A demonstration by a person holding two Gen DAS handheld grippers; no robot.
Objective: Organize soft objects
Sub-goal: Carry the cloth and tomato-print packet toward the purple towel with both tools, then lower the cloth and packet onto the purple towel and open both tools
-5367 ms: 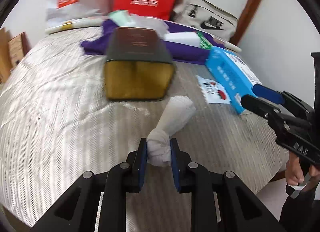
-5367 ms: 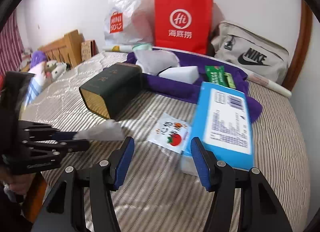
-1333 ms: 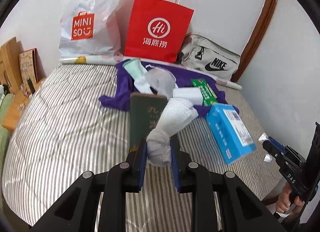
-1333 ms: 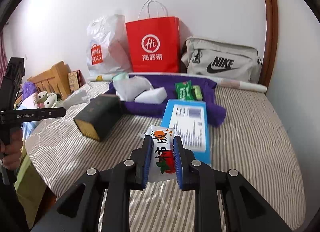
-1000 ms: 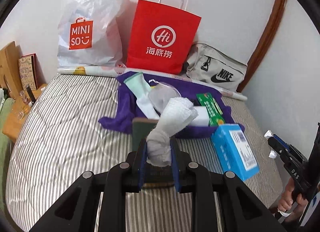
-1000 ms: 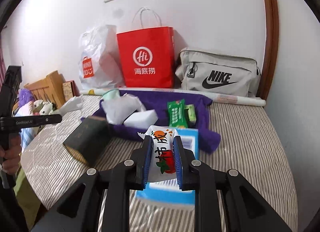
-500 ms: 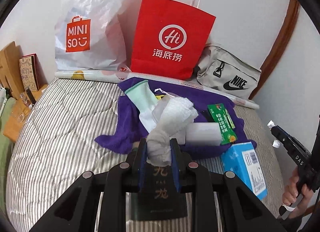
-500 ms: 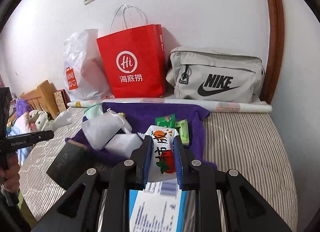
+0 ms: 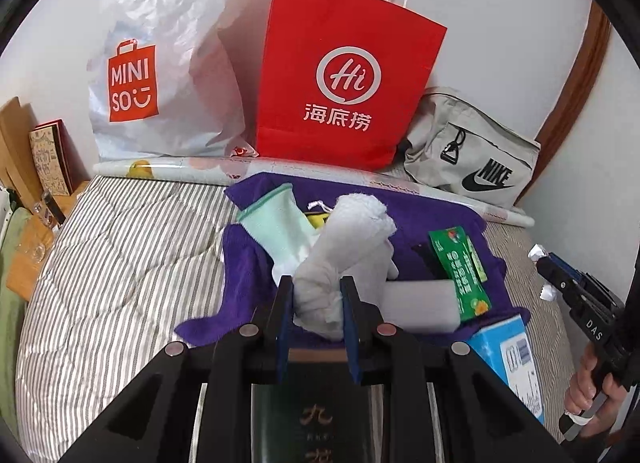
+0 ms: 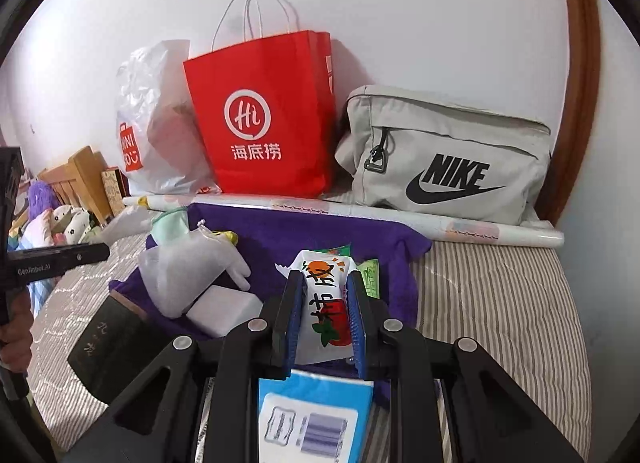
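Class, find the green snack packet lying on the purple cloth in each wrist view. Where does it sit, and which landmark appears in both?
Left wrist: green snack packet, right of centre on the purple cloth.
Right wrist: its edge peeks beside the right finger.
Shared landmark: red paper bag.

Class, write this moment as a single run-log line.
left gripper: shut on white rolled cloth | right gripper: shut on snack packet | both above purple cloth
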